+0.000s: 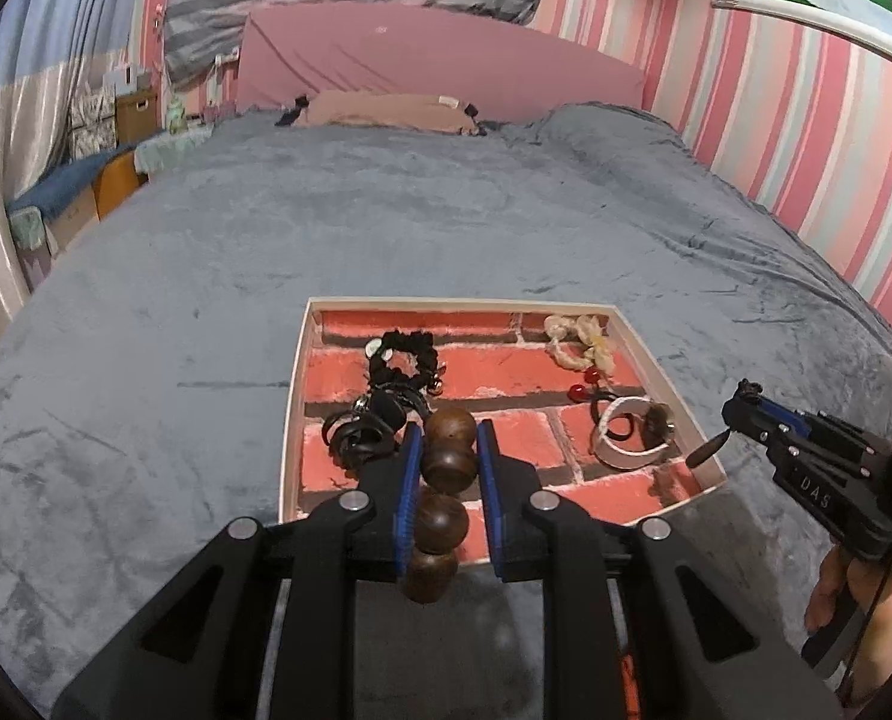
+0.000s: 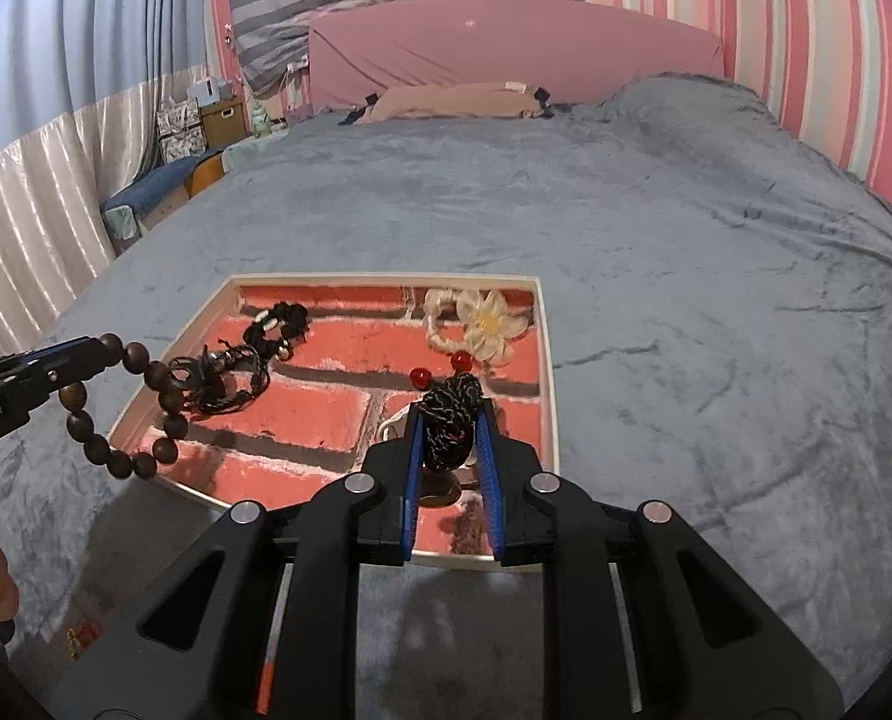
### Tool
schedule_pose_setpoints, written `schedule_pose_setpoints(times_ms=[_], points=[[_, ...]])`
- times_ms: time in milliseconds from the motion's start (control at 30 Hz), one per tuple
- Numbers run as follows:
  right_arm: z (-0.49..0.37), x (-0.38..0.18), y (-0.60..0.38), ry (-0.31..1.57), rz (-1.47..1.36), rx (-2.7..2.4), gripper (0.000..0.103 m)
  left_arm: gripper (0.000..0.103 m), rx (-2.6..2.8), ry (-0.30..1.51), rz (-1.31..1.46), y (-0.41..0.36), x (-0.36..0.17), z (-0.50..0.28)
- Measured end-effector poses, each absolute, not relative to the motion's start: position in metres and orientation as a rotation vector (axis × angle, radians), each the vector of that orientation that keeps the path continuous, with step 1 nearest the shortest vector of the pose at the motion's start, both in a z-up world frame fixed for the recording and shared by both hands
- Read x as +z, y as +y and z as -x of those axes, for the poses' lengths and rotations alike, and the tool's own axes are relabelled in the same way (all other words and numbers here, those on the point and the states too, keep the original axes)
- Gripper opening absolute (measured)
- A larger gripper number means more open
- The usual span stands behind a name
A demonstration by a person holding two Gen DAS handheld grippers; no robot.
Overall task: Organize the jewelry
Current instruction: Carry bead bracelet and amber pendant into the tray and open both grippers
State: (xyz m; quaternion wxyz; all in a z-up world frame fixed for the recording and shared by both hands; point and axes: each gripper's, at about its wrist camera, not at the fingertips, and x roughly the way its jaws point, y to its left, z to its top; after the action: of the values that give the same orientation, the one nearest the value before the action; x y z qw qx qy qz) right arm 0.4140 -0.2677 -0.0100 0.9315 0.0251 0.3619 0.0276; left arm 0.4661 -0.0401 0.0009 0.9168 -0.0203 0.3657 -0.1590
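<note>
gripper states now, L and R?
Left gripper: shut on wooden bead bracelet.
Right gripper: shut on black speckled cord.

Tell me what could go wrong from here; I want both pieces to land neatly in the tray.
1. The left claw grips the bead bracelet by only a couple of beads; the hanging loop could catch the tray rim or the black hair ties.
2. The right claw holds a black cord directly above the white bangle; dropped there, it may tangle.
3. The tray sits on a soft blanket; a nudge could tip it.
</note>
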Motion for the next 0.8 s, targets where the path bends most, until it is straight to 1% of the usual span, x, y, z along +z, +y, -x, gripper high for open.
schedule_pose_setpoints(times_ms=[267, 633, 800], points=[[-0.427, -0.056, -0.272, 0.806, -0.059, 0.031, 0.018, 0.019, -0.282, 0.793, 0.042, -0.025, -0.029, -0.488], [-0.421, -0.073, -0.284, 0.832, -0.054, -0.003, 0.018, 0.019, -0.218, 0.817, 0.025, -0.007, -0.05, -0.495], [-0.428, -0.081, -0.276, 0.849, -0.038, -0.001, 0.018, 0.019, -0.209, 0.849, 0.013, -0.005, -0.065, -0.498]])
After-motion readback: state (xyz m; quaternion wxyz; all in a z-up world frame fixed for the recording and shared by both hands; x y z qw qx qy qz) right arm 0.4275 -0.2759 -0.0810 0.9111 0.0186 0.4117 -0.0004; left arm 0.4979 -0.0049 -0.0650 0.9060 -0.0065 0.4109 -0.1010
